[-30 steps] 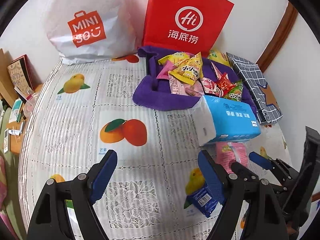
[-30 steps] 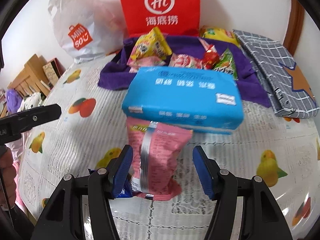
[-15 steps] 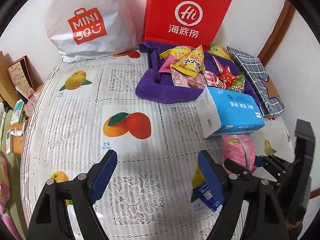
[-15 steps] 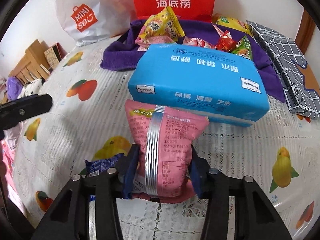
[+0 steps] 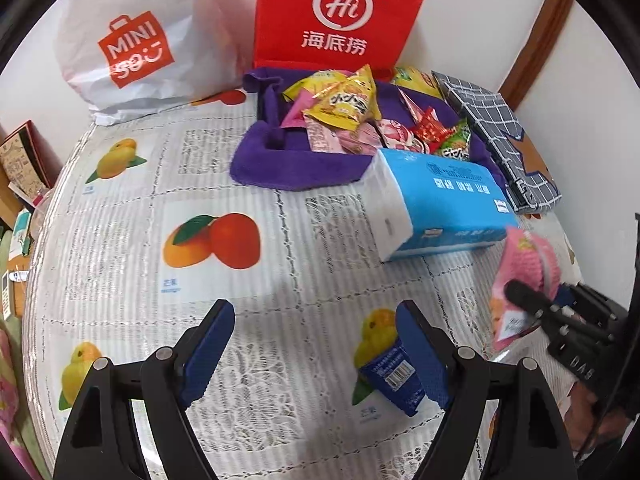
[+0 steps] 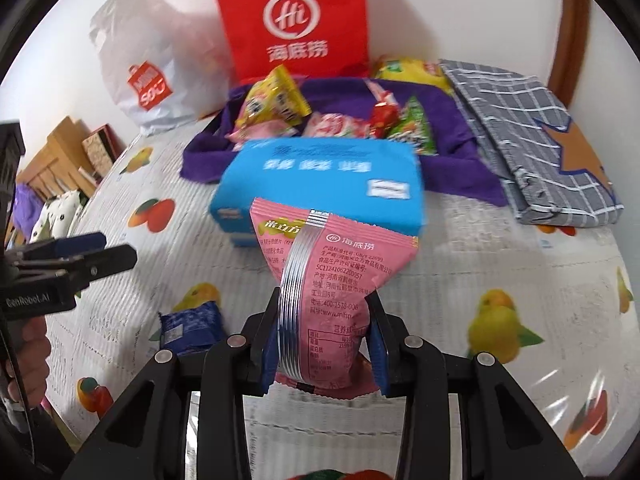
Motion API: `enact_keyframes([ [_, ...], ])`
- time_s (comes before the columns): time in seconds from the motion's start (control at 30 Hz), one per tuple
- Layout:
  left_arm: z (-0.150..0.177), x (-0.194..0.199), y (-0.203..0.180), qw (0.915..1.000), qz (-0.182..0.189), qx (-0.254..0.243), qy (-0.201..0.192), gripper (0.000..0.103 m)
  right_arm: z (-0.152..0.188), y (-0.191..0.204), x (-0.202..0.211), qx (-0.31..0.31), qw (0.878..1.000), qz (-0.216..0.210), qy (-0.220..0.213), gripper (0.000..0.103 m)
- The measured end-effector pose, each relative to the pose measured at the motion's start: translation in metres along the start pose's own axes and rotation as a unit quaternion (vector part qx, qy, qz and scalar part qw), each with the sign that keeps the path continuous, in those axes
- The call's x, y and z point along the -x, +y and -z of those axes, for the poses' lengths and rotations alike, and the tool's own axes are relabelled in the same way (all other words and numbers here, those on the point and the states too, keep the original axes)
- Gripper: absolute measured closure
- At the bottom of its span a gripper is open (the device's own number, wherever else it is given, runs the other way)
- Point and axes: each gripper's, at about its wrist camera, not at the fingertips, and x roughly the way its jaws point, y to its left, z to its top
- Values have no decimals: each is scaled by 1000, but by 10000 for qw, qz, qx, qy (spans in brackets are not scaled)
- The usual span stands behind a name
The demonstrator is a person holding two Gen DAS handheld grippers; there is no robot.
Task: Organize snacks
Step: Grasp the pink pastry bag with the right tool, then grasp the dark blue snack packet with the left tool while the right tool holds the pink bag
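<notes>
Pink snack packet (image 6: 336, 292) clamped between right claw (image 6: 326, 344) pads, off the tablecloth (image 6: 460, 280)

Ahead of the hand-held gripper, at the far edge of the surface (image 5: 120, 264), a white Miniso bag (image 5: 132, 40) stands against the wall beside a red Haidilao bag (image 5: 340, 16). A fruit-printed tablecloth (image 5: 224, 240) with lace panels covers the surface. Between the red bag and the hand-held gripper lies a blue tissue pack (image 5: 444, 200). To the right of it a folded grey checked cloth (image 6: 532, 136) with an orange star rests by the wall. Far left, off the surface, stand wooden boxes (image 6: 56, 160).
</notes>
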Motion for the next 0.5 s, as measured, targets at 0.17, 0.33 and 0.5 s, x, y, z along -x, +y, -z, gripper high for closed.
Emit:
enact_keyframes([
  [0.17,1,-5,-6,10000,20,-78,50,22,-4,-19,7,-198,9997,111,-121,66],
  [0.33,2,-12,-9,9999,43,-88,128,22,-4,-29,9,-255,9994,181,-155,66],
  [0.5,2,-18,-11,9997,96,-97,188,22,-4,-37,10,-293,9992,242,-153,66],
])
